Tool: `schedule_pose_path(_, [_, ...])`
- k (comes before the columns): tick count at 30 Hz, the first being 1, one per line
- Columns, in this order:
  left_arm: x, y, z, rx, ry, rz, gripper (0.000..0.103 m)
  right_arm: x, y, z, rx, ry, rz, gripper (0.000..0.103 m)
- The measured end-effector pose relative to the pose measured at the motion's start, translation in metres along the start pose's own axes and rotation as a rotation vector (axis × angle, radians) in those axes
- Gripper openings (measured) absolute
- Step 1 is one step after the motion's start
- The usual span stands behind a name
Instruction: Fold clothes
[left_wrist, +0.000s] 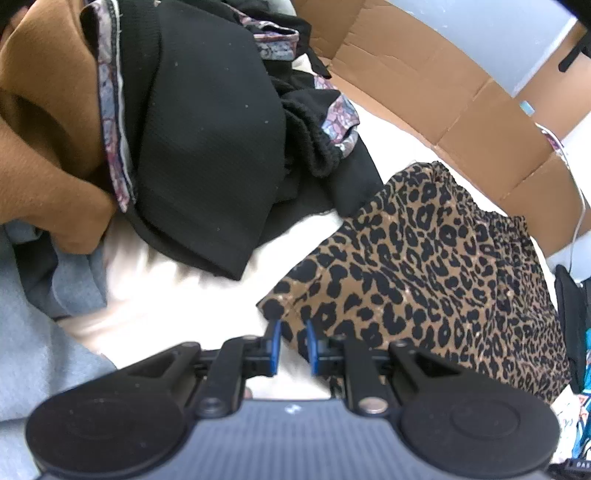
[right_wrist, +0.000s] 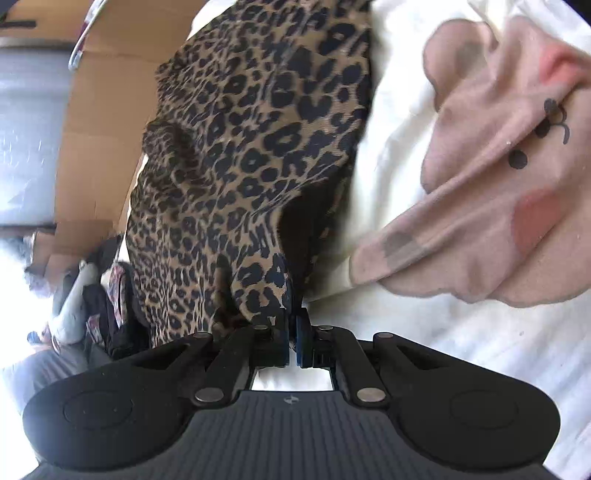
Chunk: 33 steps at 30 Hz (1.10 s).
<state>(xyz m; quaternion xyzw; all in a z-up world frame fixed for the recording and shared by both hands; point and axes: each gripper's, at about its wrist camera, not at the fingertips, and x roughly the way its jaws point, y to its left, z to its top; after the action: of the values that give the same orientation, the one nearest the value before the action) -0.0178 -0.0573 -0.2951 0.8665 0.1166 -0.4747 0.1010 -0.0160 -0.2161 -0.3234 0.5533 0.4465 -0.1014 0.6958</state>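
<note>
A leopard-print garment (left_wrist: 436, 258) lies on the white sheet (left_wrist: 177, 288) at the right of the left wrist view. My left gripper (left_wrist: 293, 341) is open, with its blue fingertips (left_wrist: 274, 332) at the garment's near corner and the cloth edge between them. In the right wrist view the same leopard-print garment (right_wrist: 251, 147) hangs lifted in folds. My right gripper (right_wrist: 293, 325) is shut on its edge.
A pile of clothes sits at the left: a black knit (left_wrist: 207, 147), a brown garment (left_wrist: 44, 140) and grey-blue cloth (left_wrist: 37, 350). A cardboard wall (left_wrist: 443, 92) runs behind. A pale pink garment with a cartoon face (right_wrist: 498, 166) lies on the white sheet (right_wrist: 443, 350).
</note>
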Motion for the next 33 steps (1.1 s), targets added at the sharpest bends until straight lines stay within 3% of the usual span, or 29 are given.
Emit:
schedule_pose_path(7, [-0.004, 0.001, 0.001, 0.044, -0.025, -0.018, 0.016, -0.001, 0.005, -0.012, -0.058, 0.004, -0.139, 0.001])
schedule_pose_path(8, [-0.005, 0.002, 0.002, 0.110, -0.037, -0.018, 0.016, -0.001, 0.006, -0.014, -0.065, 0.003, -0.170, 0.002])
schedule_pose_path(9, [-0.005, 0.002, 0.003, 0.273, -0.063, -0.016, 0.017, -0.001, 0.007, -0.015, -0.076, 0.005, -0.200, 0.002])
schedule_pose_path(11, [-0.005, 0.002, 0.005, 0.300, -0.070, -0.012, 0.018, -0.003, 0.011, -0.017, -0.110, 0.015, -0.244, 0.004])
schedule_pose_path(13, [-0.005, 0.000, 0.007, 0.357, -0.082, -0.009, 0.021, -0.010, 0.014, -0.018, -0.126, 0.005, -0.245, 0.004])
schedule_pose_path(20, [0.006, -0.003, 0.012, 0.413, -0.117, 0.013, 0.037, -0.032, 0.036, -0.010, -0.236, -0.033, -0.237, 0.006])
schedule_pose_path(22, [0.010, -0.005, 0.010, 0.462, -0.159, 0.037, 0.042, -0.034, 0.047, -0.007, -0.283, -0.046, -0.236, 0.012])
schedule_pose_path(24, [0.016, -0.006, 0.006, 0.515, -0.191, 0.060, 0.042, -0.037, 0.058, -0.009, -0.311, -0.069, -0.233, 0.039])
schedule_pose_path(25, [0.019, -0.005, 0.005, 0.515, -0.196, 0.054, 0.042, -0.038, 0.062, -0.009, -0.319, -0.079, -0.229, 0.042])
schedule_pose_path(33, [0.035, 0.003, -0.004, 0.594, -0.193, 0.008, 0.041, -0.032, 0.068, -0.015, -0.320, -0.079, -0.219, 0.043])
